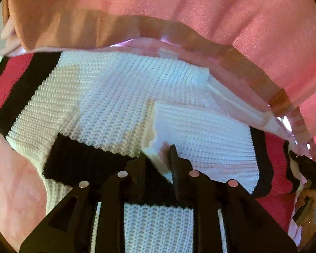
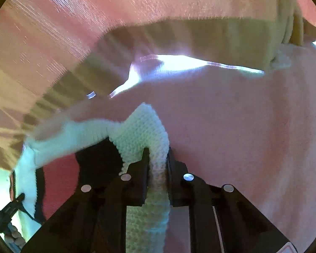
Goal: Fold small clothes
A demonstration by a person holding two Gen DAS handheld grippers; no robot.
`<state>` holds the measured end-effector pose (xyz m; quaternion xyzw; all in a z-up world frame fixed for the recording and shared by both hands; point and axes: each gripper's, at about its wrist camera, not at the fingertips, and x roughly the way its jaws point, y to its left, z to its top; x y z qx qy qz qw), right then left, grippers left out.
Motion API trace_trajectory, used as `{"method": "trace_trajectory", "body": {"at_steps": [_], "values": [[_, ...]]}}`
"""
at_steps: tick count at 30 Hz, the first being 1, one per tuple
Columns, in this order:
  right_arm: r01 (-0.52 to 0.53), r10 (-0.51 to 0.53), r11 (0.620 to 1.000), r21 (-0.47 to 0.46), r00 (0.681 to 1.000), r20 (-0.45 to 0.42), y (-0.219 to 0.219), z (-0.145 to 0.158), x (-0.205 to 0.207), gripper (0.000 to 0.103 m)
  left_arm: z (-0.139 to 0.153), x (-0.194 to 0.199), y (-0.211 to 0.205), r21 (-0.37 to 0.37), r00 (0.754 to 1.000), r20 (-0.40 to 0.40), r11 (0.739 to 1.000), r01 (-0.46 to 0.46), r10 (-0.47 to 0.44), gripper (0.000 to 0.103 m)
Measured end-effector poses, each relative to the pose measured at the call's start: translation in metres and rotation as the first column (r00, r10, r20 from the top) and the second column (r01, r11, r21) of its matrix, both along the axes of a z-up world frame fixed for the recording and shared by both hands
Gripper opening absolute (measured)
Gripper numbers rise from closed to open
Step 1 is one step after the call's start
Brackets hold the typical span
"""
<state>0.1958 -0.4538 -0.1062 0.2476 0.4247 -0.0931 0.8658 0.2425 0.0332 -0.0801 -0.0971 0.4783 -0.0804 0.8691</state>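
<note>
A white knit sweater [image 1: 126, 97] with black and red stripes lies spread on a pink cloth [image 1: 20, 179]. One sleeve with a black cuff [image 1: 77, 164] is folded across its body. My left gripper [image 1: 156, 154] hovers low over the sweater's folded white edge. Its jaws stand a little apart with that edge between them, and the pads do not press it, so it is open. In the right wrist view my right gripper [image 2: 158, 154] is shut on a raised strip of the sweater's white knit edge [image 2: 141, 130], which humps up just beyond the fingertips.
Pink cloth [image 2: 242, 126] covers the surface on the right. A tan fabric band [image 2: 200, 38] and more pink fabric rise behind. A clear shiny edge [image 1: 273, 97] runs along the sweater's far side. A hand [image 1: 307, 196] shows at the right rim.
</note>
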Motion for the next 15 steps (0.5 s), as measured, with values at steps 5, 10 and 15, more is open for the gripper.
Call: {"method": "trace_trajectory", "body": {"at_steps": [5,10,15], "values": [[-0.053,0.056,0.997,-0.063,0.998,0.035,0.020,0.047,-0.021,0.016,0.000,0.001,0.003,0.004,1.000,0.002,1.000,-0.001,0.001,0.021],[-0.229,0.229,0.970,-0.085,0.973,-0.016,0.058,0.063,-0.076,0.014,0.000,0.000,0.002,0.029,1.000,0.008,1.000,-0.003,0.003,0.021],[-0.270,0.243,0.953,-0.141,0.953,-0.181,0.065,0.017,-0.087,0.000,0.001,-0.002,0.002,0.025,1.000,0.003,1.000,-0.012,0.012,0.022]]}}
